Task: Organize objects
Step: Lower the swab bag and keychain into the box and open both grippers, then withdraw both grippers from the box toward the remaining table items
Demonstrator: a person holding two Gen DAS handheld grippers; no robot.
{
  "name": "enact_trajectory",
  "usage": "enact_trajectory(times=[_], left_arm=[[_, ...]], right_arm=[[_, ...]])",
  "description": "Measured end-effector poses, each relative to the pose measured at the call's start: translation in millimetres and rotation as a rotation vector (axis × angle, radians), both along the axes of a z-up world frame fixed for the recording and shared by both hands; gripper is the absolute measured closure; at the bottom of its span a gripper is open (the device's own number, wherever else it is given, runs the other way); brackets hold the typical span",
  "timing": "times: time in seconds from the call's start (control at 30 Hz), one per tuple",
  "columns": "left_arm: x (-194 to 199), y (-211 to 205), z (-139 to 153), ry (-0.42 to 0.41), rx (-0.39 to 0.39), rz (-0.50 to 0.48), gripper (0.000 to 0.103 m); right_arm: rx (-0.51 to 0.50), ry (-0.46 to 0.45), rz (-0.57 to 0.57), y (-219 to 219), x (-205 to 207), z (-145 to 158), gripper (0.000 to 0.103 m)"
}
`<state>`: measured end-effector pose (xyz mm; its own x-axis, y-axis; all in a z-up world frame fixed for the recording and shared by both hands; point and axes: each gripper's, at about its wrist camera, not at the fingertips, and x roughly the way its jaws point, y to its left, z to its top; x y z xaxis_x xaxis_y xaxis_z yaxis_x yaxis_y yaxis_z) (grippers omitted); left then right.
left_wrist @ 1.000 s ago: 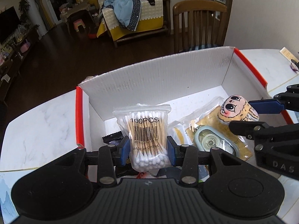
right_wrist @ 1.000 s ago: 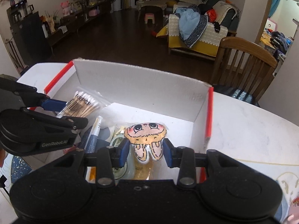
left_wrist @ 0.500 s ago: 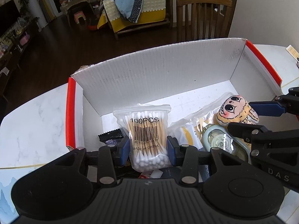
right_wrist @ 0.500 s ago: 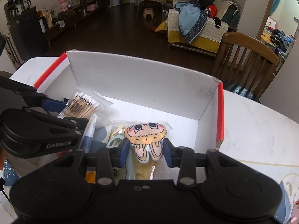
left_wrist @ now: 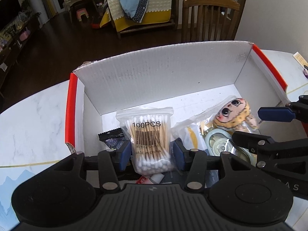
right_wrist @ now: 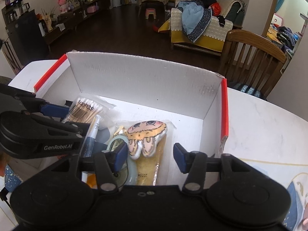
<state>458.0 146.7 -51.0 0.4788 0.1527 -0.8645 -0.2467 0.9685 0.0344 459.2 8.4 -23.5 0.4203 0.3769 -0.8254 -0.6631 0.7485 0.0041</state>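
Matt corrugated cardboard box (left_wrist: 173, 73)

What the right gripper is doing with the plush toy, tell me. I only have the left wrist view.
Observer: The right gripper has just been opening. The plush toy lies between its jaws, with a clear gap on the right side.
Operator: Report the room to the right of the toy.
Observer: There is bare white floor between its yellow packet and the right wall of the box.
Operator: Name what lies beside the swabs.
Observer: A white pen-like tube lies just right of the cotton swab bag.
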Motion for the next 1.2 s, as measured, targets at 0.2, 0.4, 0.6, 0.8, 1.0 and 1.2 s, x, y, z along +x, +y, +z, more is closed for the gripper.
enact_trajectory(times=[0.2,0.4,0.6,0.8,1.0,1.2], left_arm=[[-8.7,-5.4,12.3,-0.038,0.002,-0.006,0.040],[-22.6,-10.6,26.6,-0.078,-0.034,-0.012,0.040],[-38.8,-17.5,45.4,-0.119,-0.036,-0.026,0.040],[-60.9,-24.8,68.5,-0.170,-0.050,-0.032,0.040],[-88.5,-32.0,84.0,-0.206,-0.060,-0.031,0.040],[-120.0,-41.6,98.8,-0.244,-0.055,-0.043,0.040]], right_arm=[[0.010,-0.011,-0.004,-6.1,-6.1,8.3,0.046],[0.031,-0.028,-0.003,-15.9,-15.2,23.6,0.043],[0.047,-0.055,0.003,-22.3,-28.7,40.2,0.043],[0.073,-0.075,0.005,-30.4,-46.6,58.1,0.042],[0.108,-0.090,0.002,-43.4,-68.7,75.0,0.040],[0.158,-0.101,0.011,-57.9,-94.8,90.9,0.040]])
